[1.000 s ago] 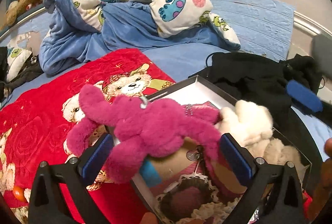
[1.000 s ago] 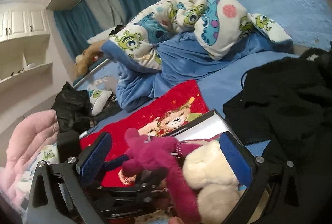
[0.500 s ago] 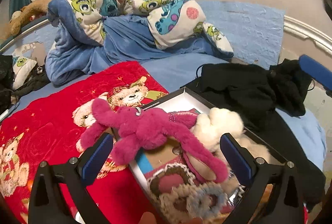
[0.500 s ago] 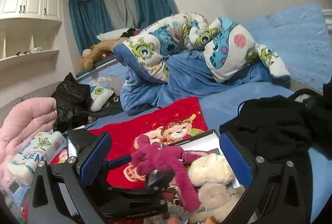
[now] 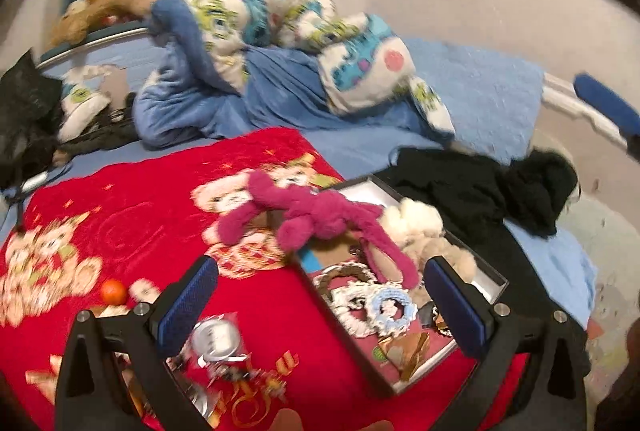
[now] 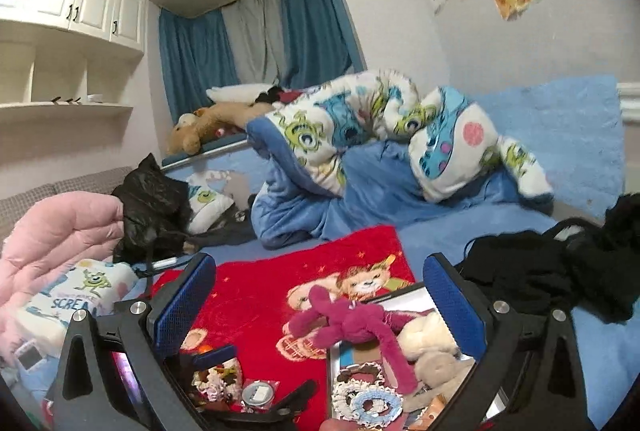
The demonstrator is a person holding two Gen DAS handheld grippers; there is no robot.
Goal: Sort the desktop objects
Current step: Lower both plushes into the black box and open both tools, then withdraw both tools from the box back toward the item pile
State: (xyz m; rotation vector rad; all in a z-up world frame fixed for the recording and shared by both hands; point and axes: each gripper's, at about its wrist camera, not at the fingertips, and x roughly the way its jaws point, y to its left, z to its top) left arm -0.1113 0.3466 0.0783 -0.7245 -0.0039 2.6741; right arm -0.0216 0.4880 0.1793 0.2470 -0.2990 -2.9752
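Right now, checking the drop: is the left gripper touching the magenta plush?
Apart. Left wrist view: open left gripper sits back from the magenta plush.

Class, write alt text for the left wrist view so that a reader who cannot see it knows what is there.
An open tool hangs empty above a red blanket on a messy bed. A pink plush toy drapes over the edge of a shallow box that also holds a cream plush toy and crocheted rings. Black clothes lie beyond.
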